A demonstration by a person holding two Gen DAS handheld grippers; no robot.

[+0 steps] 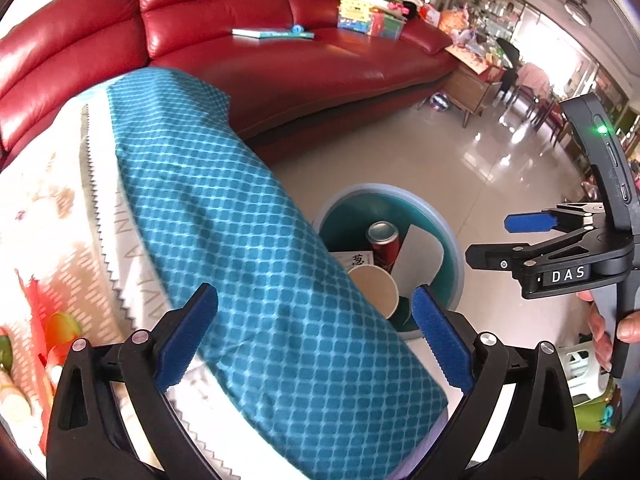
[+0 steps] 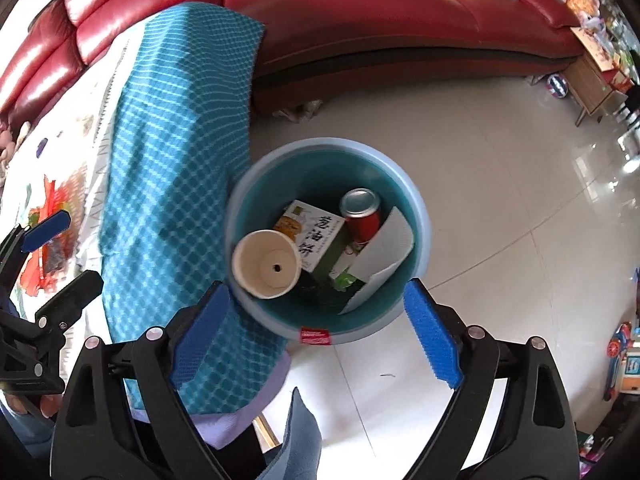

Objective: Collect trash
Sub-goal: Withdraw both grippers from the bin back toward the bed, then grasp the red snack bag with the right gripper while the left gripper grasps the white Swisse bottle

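Glossy floor tiles (image 1: 440,160) are stretching out before a red sofa (image 1: 280,60). From the left wrist, the left gripper (image 1: 316,332) is hanging spread over a teal cloth (image 1: 240,240), holding nothing. From the right wrist, the right gripper (image 2: 316,328) is gaping empty above the bin (image 2: 424,236), where a paper cup (image 2: 266,264), red can (image 2: 362,212) and box (image 2: 316,236) are lying.

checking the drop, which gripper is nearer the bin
Right. The right gripper hangs open just above the bin; the left gripper is off to the side over the cloth.
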